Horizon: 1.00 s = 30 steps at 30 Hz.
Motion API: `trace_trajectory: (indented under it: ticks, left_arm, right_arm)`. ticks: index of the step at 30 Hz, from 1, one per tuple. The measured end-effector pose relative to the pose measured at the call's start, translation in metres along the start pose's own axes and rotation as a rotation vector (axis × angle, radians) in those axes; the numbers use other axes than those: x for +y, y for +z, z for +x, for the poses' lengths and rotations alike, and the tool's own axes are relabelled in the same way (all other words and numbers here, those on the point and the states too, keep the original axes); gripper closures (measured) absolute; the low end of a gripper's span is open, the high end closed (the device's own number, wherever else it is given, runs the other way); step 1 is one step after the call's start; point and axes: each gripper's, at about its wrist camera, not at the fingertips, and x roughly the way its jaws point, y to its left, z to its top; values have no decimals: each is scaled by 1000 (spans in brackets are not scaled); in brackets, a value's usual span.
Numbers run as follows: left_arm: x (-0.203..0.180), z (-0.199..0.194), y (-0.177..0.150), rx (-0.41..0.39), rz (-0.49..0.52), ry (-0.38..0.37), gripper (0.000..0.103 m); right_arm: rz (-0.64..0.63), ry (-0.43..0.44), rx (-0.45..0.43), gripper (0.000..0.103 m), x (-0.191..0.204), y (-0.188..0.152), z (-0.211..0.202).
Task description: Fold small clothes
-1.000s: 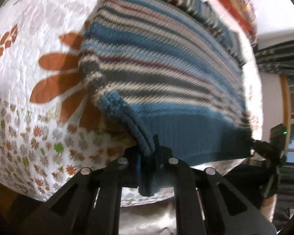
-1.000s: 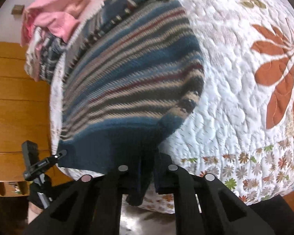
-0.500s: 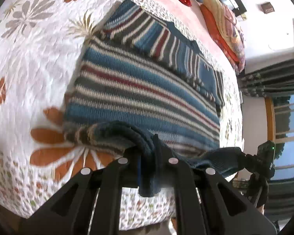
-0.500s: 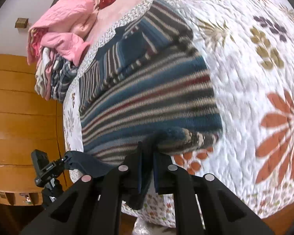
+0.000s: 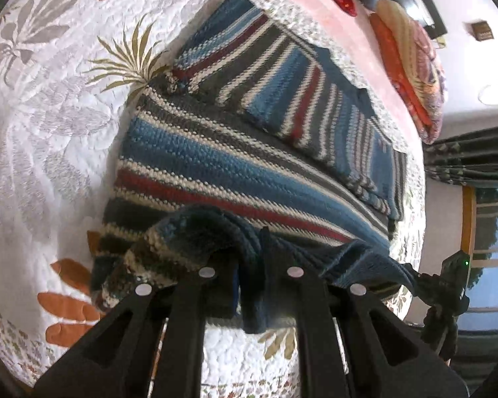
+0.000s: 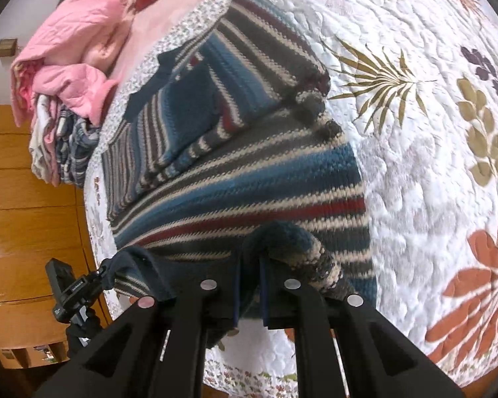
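- Since the earlier frames the dark hem has come up off the quilt and travelled toward 12 o'clock, so more of the striped body shows beyond it and the hem now hangs over the red stripe.
- The striped sweater [image 5: 235, 162] lies flat on the floral quilt [image 5: 49, 126], its sleeves folded across the chest at about 1 o'clock in the left wrist view; a pile of pink clothes [image 6: 73, 49] sits at 10 o'clock in the right wrist view.
- It looks a thick, soft knit: some weight, no stiffness, rough enough to grip without slipping. It sags between two holds, so the hem corners are the sensible places to take it.
- The left gripper [image 5: 250, 265] has its fingers pinched nearly together on the hem's left corner, with a roll of knit bunched at 9 o'clock of it.
- The right gripper [image 6: 249, 272] is likewise closed tight on the hem's right corner.
- The hem droops slack between them, clear of the body below.
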Motion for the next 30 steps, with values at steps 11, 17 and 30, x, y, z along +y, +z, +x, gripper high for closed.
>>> trace_trajectory:
  ticks: [11, 17, 30]
  left_arm:
    - [17, 11, 21, 66, -151, -56, 61]
    - [18, -15, 27, 29, -182, -126, 56]
    - [-41, -43, 25, -76, 271, 66, 36]
  right_arm:
    - [135, 42, 51, 84, -30, 19, 15]
    - [147, 48, 24, 72, -35, 21, 2]
    - [-172, -97, -114, 53, 14, 24, -31]
